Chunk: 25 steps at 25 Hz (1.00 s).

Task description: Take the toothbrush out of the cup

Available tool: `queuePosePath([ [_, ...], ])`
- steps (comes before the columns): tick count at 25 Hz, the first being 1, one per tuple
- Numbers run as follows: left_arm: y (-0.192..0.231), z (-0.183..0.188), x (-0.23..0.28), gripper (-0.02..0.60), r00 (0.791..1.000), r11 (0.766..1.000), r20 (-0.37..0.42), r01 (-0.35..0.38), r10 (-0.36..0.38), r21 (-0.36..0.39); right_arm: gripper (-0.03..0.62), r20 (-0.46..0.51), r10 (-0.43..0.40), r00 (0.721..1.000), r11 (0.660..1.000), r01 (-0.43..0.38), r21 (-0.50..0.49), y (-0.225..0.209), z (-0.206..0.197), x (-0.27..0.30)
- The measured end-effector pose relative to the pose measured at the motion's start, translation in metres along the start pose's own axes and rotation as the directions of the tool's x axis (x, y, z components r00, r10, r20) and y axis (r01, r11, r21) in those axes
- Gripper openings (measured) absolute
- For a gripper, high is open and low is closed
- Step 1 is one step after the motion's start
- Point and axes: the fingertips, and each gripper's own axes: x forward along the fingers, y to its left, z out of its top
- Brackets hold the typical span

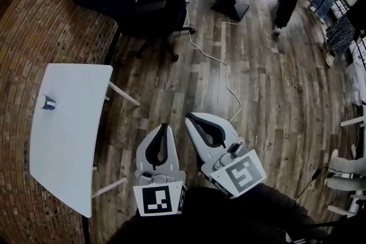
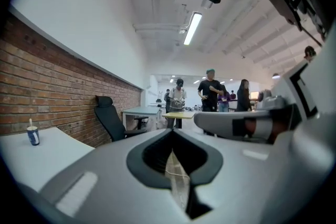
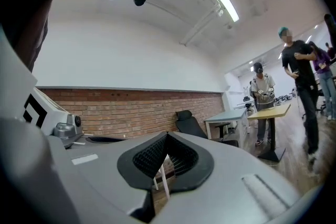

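Your 2 tools, left tool (image 1: 164, 126) & right tool (image 1: 190, 118): jaws together on both, nothing btwn. 1 cup (image 1: 47, 102) w/ 1 toothbrush (image 2: 30, 123) in it stands on 1 white worktop (image 1: 68, 146), well apart.

Left gripper (image 1: 163, 127): jaws together, nothing between them; held about level, off the right edge of the surface (image 1: 68, 140), not touching it.
Right gripper (image 1: 190, 118): jaws together, empty; just beside the left gripper, on its side away from the surface, tips leaning toward the left gripper's tips.
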Motion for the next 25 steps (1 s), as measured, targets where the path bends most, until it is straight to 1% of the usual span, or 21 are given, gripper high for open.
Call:
queuePosePath([
  [2,-0.001,0.002,0.011,0.008,0.999,0.999,-0.007,-0.037,0.037,0.006,0.000,-0.042,0.038,0.998,0.999,-0.038,0.004,-0.010,0.001,0.008],
  [3,-0.001,0.002,0.015,0.008,0.998,0.999,-0.012,-0.054,0.054,0.010,0.000,-0.032,0.057,0.998,0.998,-0.057,0.010,-0.014,0.004,0.012],
  [6,0.006,0.006,0.023,0.008,0.995,0.995,-0.025,-0.097,0.097,0.034,0.000,0.090,0.117,0.989,0.992,-0.120,0.028,-0.017,0.025,0.027],
  [8,0.013,0.011,0.024,0.008,0.991,0.990,-0.024,-0.133,0.134,0.050,0.000,0.119,0.160,0.980,0.986,-0.165,0.034,-0.013,0.032,0.037],
  [12,0.035,0.017,0.023,0.008,0.975,0.973,-0.009,-0.220,0.221,0.076,0.000,0.109,0.251,0.962,0.966,-0.256,0.038,0.000,0.032,0.060],
  [15,0.058,0.012,0.023,0.008,0.960,0.959,-0.018,-0.276,0.278,0.056,0.000,0.083,0.307,0.948,0.949,-0.312,0.042,0.012,0.021,0.081],
  [17,0.075,0.010,0.025,0.008,0.954,0.954,-0.026,-0.298,0.299,0.037,0.000,0.057,0.332,0.942,0.942,-0.334,0.038,0.019,0.014,0.096],
  [19,0.093,0.013,0.029,0.008,0.948,0.948,-0.015,-0.317,0.318,0.025,0.000,0.034,0.356,0.934,0.934,-0.356,0.017,0.027,0.010,0.111],
  [21,0.106,0.014,0.034,0.008,0.946,0.946,-0.016,-0.325,0.325,0.008,0.000,0.022,0.371,0.928,0.929,-0.371,0.004,0.033,0.010,0.125],
  [25,0.127,0.006,0.042,0.008,0.941,0.941,-0.032,-0.337,0.337,-0.026,0.000,0.007,0.394,0.919,0.919,-0.394,0.023,0.042,0.006,0.152],
])
